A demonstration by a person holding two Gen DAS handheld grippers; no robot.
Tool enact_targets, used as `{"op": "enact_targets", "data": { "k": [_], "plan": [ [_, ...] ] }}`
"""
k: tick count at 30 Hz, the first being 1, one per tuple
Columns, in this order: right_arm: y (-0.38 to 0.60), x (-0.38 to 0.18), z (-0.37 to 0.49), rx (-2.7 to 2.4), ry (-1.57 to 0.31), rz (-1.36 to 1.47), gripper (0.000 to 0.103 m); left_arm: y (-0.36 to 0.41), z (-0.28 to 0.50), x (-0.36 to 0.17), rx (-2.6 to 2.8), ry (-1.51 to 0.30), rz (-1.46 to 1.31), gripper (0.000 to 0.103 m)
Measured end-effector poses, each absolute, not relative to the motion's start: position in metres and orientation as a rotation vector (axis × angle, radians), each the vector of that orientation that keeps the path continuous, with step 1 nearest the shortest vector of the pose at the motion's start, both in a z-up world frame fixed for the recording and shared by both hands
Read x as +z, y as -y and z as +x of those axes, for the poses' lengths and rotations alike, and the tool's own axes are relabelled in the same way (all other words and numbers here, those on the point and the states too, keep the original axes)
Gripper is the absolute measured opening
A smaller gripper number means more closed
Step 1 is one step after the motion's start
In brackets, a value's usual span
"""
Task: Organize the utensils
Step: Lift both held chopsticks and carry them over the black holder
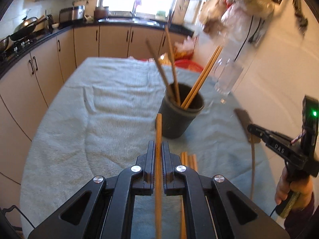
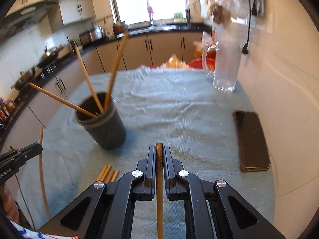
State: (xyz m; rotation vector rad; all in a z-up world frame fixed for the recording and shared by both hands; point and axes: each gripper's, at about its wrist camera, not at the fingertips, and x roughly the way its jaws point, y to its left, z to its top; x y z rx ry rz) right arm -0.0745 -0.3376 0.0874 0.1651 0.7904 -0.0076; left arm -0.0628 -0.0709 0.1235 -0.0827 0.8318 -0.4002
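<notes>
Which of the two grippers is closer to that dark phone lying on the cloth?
Right. The right gripper, shut on a chopstick, has the phone just off to its right. The left gripper sits farther off, beyond the right one.

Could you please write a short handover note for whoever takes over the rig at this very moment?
Left gripper: shut on one chopstick.
Right gripper: shut on another chopstick.
Dark cup stands on the blue towel, holding at least four chopsticks already.
Loose chopsticks lie on the towel near the grippers.
Left to do: drop both held sticks into the cup, then collect the loose ones.
Beware the glass jug and phone on the right.
</notes>
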Motion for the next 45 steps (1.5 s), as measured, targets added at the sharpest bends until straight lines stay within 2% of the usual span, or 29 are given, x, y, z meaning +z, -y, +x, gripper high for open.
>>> {"op": "enact_targets", "data": {
  "k": [7, 16, 28, 45],
  "plan": [
    [0.341, 0.122, -0.116, 0.017, -0.677, 0.226, 0.007, 0.062, -0.098, 0.154, -0.408, -0.715, -0.098, 0.005],
    [0.335, 0.139, -0.153, 0.021, -0.606, 0.222, 0.007, 0.065, -0.137, 0.173, -0.419, -0.61, -0.035, 0.005],
    [0.331, 0.165, -0.189, 0.038, -0.505, 0.213, 0.007, 0.061, -0.154, 0.184, -0.427, -0.566, -0.031, 0.005],
    [0.334, 0.183, -0.18, 0.053, -0.46, 0.202, 0.007, 0.063, -0.157, 0.21, -0.454, -0.524, -0.034, 0.005]
  ]
}}
